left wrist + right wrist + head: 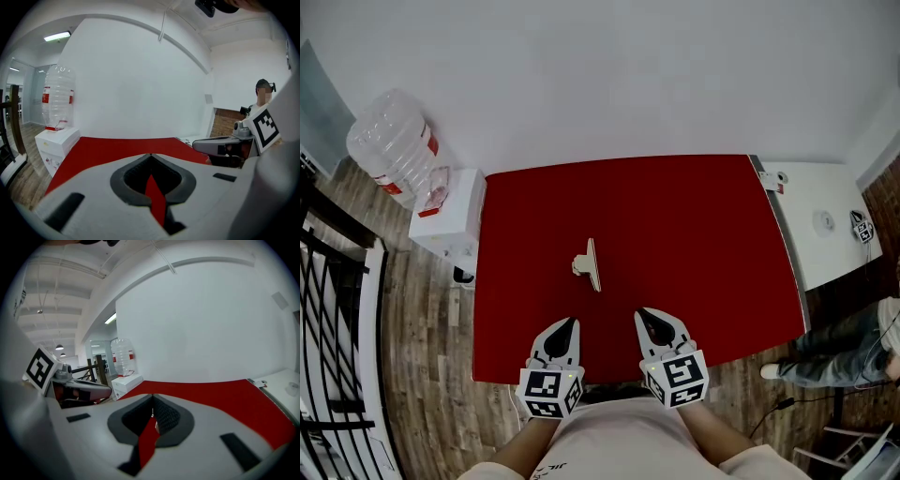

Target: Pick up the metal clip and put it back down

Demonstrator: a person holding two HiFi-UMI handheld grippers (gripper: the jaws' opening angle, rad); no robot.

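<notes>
The red table [694, 244] is nearly bare. The metal clip [589, 264] lies on it a little left of the middle, a pale, narrow piece with a small tab sticking out on its left side. Nothing touches it.

Both tongs hang over the near edge of the table, side by side, with their marker cubes closest to the person holding them. The left gripper [566, 330] points up the table, and the clip is ahead of it, slightly to its right and well apart. In its own view the jaws are together at the tips [151, 154], with nothing between them — only a sliver of red cloth shows through the gap further back. The right gripper [651, 323] sits level with its partner, the clip ahead and off to its left. Its jaws are closed too [152, 398] and hold nothing, again with just red tabletop behind the pads.

Off the table's far left corner stands a white dispenser [450, 211] carrying a big clear water bottle [392, 141] with a red label. A black railing [328, 281] runs along the left side above the wooden floor [422, 375]. To the right, a white side table [816, 220] butts against the red one, and a second person [839, 352] in jeans is beside the near right corner.
</notes>
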